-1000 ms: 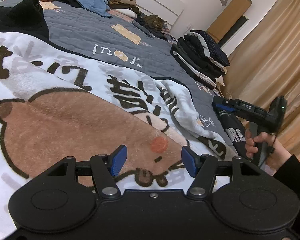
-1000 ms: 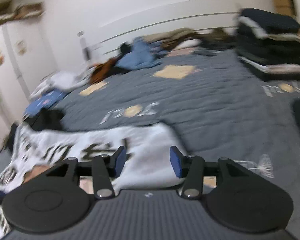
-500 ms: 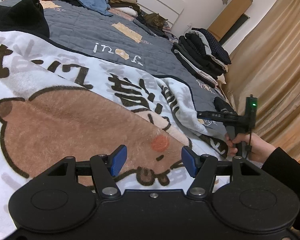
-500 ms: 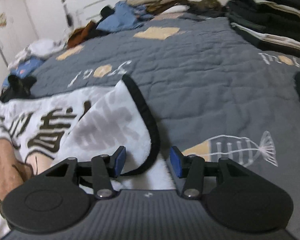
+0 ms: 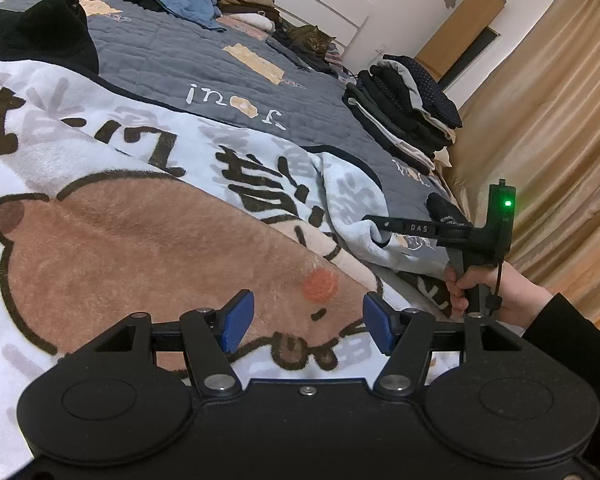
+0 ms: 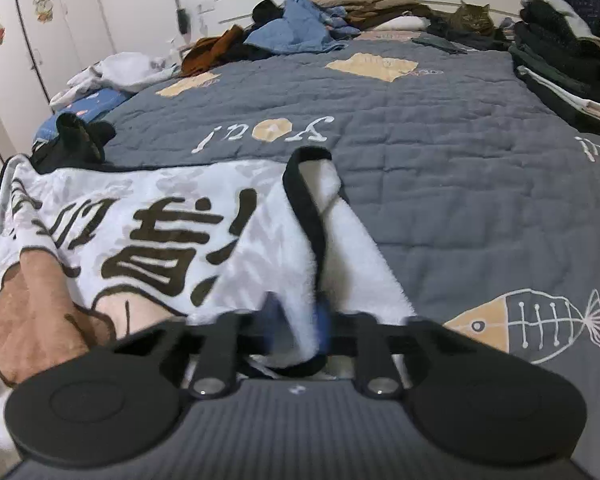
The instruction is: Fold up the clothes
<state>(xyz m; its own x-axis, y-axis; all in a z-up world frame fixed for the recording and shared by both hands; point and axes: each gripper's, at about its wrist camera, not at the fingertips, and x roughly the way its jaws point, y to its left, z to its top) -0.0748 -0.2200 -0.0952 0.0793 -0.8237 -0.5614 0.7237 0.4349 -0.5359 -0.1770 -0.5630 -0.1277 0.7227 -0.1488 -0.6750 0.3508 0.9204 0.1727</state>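
The plush fleece blanket [image 5: 148, 216] lay spread over the near part of the bed, soft and fuzzy, pale blue-white with a big brown bear face, a round orange cheek spot and bold dark lettering, edged in a black binding. Beneath it stretched the grey quilted bedspread [image 6: 440, 128], stitched in squares and printed with tan patches and a fish skeleton. The left tool [image 5: 306, 322] hovered over the bear print with its 2 blue ribbed pads standing well apart and nothing between them. Over at the blanket's corner, the right tool [image 6: 296, 322] was closing its jaws, and a bunched fold of the white fleece with its black trim sat right between the blurred blue pads, pinched there; in the left view a hand [image 5: 496, 290] in a black sleeve gripped that tool's handle, a green light glowing on it. At the bed's right edge stood a stack of folded dark garments [image 5: 404, 112], flat and layered. Crumpled loose clothes [image 6: 292, 32], blue, rust and beige, were heaped by the headboard, with a tabby cat [image 6: 474, 20] lying beside them.
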